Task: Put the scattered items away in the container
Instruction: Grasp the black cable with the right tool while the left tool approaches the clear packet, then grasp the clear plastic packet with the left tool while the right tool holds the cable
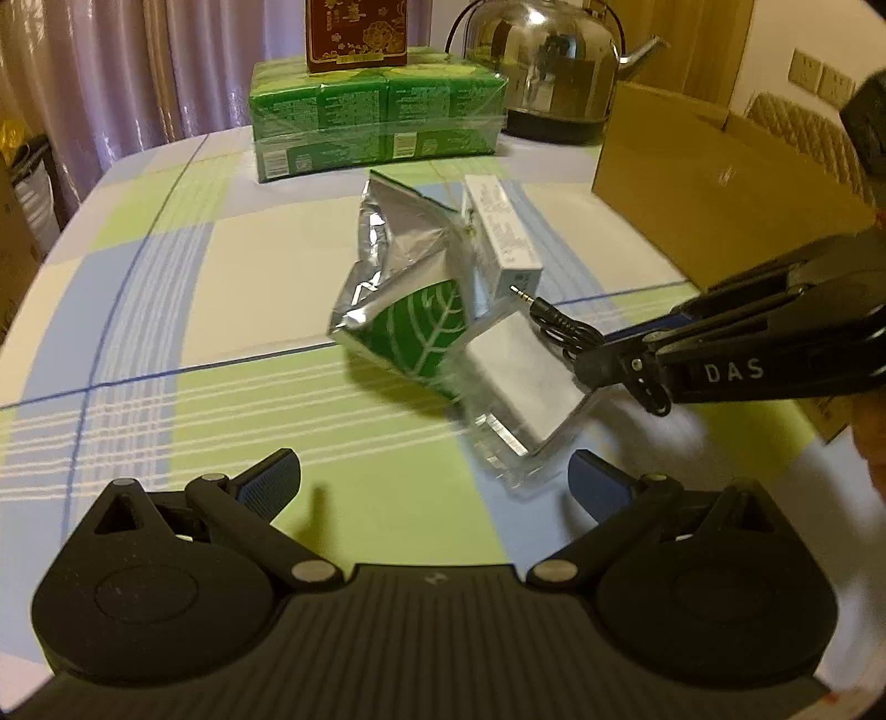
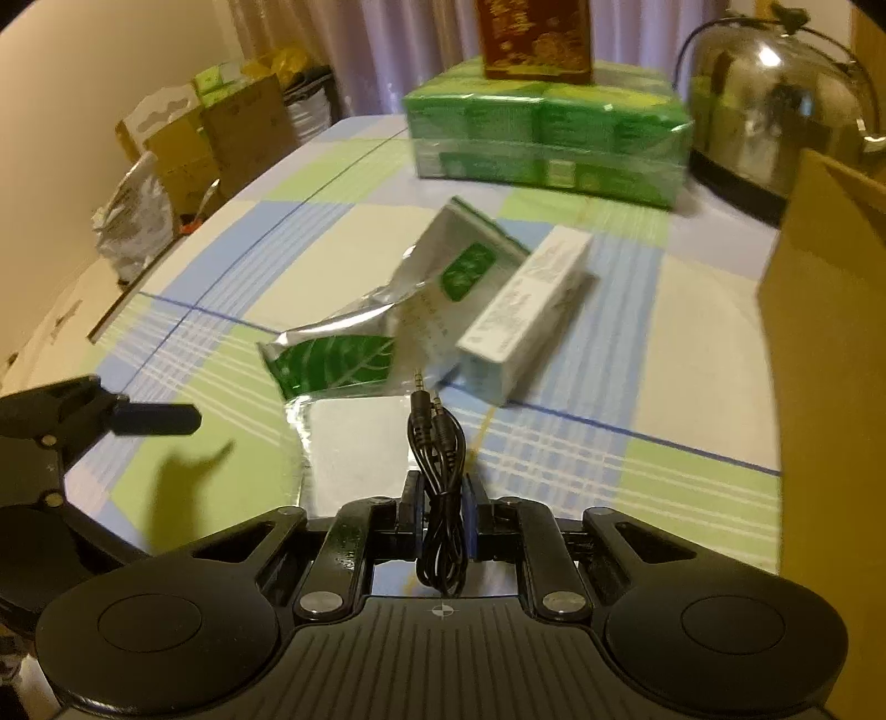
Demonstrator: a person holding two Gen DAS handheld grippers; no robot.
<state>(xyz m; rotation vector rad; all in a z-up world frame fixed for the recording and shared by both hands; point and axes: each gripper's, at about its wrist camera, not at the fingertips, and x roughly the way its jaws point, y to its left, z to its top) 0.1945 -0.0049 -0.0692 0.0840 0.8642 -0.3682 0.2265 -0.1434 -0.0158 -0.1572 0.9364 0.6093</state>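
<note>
My right gripper (image 2: 443, 493) is shut on a coiled black audio cable (image 2: 437, 437), whose two jack plugs stick out forward above the table. In the left wrist view the right gripper (image 1: 603, 360) reaches in from the right with the cable (image 1: 554, 321). Under it lie a silver foil pouch with a green leaf (image 1: 404, 288), a flat silver packet in clear wrap (image 1: 520, 399) and a white carton (image 1: 498, 227). My left gripper (image 1: 434, 479) is open and holds nothing, low over the table just before the packet. The brown cardboard box (image 1: 720, 194) stands at the right.
At the back of the checked tablecloth (image 1: 166, 332) stand a green shrink-wrapped pack (image 1: 376, 122) with a red box (image 1: 357, 33) on top, and a steel kettle (image 1: 554, 66). Cartons and bags (image 2: 210, 144) sit beyond the table's left edge. One left gripper finger (image 2: 160, 419) shows at left.
</note>
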